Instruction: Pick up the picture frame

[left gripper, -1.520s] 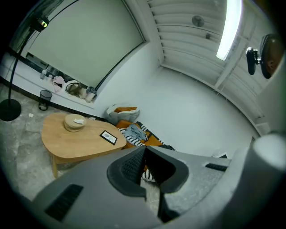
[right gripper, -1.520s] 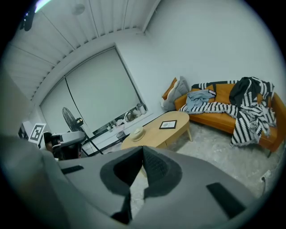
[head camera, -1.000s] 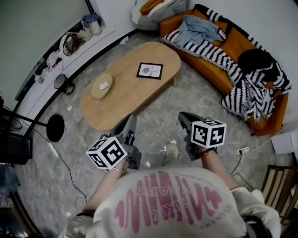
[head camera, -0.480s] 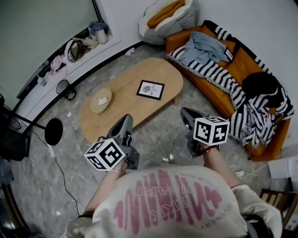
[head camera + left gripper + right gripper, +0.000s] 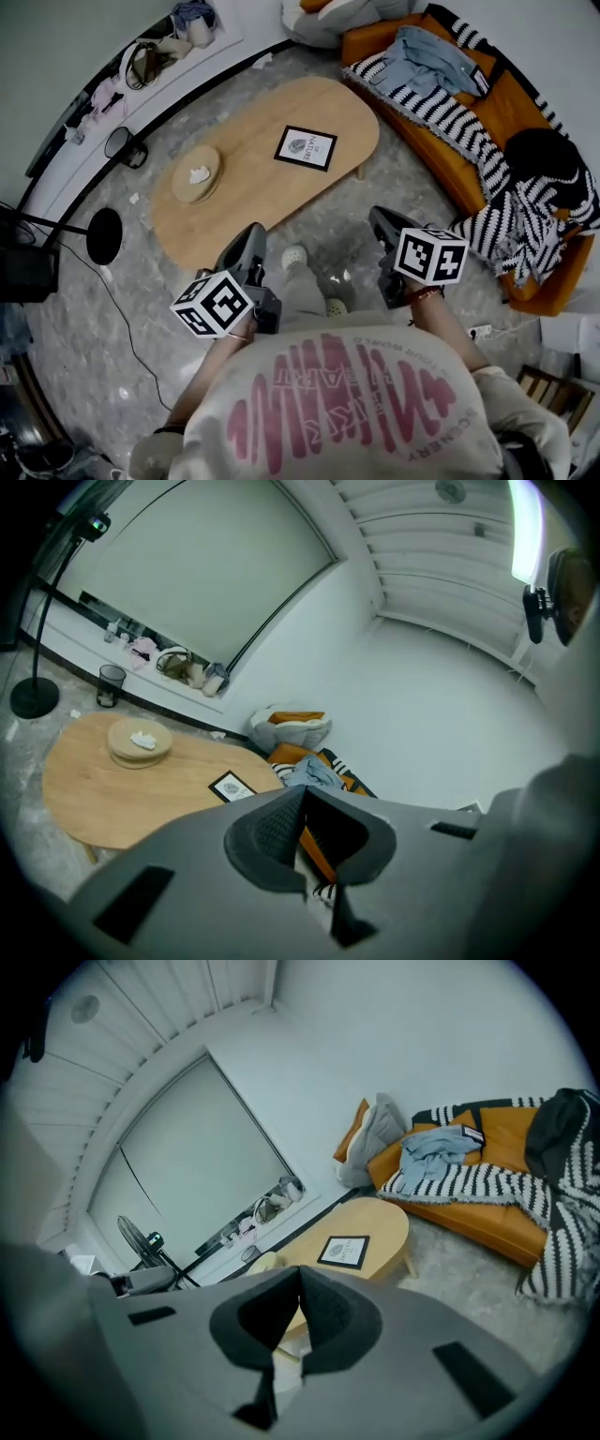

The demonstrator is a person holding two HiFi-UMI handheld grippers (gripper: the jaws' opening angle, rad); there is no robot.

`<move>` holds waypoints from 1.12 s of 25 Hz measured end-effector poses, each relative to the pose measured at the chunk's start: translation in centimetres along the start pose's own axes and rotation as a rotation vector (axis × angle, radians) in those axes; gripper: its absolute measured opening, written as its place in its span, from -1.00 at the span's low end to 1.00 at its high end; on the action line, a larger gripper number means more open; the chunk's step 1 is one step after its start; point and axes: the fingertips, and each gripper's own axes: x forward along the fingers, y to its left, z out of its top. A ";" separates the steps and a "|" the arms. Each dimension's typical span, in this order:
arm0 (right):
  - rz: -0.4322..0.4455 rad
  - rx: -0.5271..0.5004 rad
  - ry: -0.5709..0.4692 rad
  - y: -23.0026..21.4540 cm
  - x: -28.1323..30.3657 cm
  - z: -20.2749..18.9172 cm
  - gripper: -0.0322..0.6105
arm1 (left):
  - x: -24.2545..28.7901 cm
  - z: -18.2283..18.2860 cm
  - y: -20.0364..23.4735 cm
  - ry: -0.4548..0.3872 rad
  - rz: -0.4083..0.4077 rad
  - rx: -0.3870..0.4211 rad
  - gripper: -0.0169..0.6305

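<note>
Holding my left gripper (image 5: 251, 234) and right gripper (image 5: 380, 217) closed on nothing, I see the picture frame (image 5: 306, 147) untouched, upper centre; whole pickup remains.

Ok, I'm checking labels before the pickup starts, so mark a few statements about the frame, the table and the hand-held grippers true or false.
1. The picture frame lies flat on the wooden table. True.
2. The left hand-held gripper is clamped on the frame. False: it is shut on nothing, well away from the frame.
3. A round wooden dish shares the table, apart from the frame. True.
4. The right hand-held gripper is open. False: it is shut and holds nothing.
</note>
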 end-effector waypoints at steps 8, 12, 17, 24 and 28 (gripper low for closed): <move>-0.064 0.101 0.099 -3.3 6.6 -1.8 -0.89 | 7.6 -1.5 4.5 0.167 -0.045 -0.044 -0.94; -0.087 0.158 0.146 -3.8 10.9 -1.2 -0.89 | 12.9 0.2 7.0 0.233 -0.062 -0.059 -0.94; -0.090 0.242 0.143 -5.0 17.5 2.6 -0.89 | 19.0 4.5 10.3 0.269 -0.066 -0.030 -0.94; -0.147 0.357 0.105 -7.4 24.9 6.2 -0.89 | 24.8 8.8 14.3 0.320 -0.055 0.023 -0.94; -0.207 0.458 0.056 -9.5 28.5 5.8 -0.89 | 26.5 8.7 16.7 0.353 -0.027 -0.006 -0.94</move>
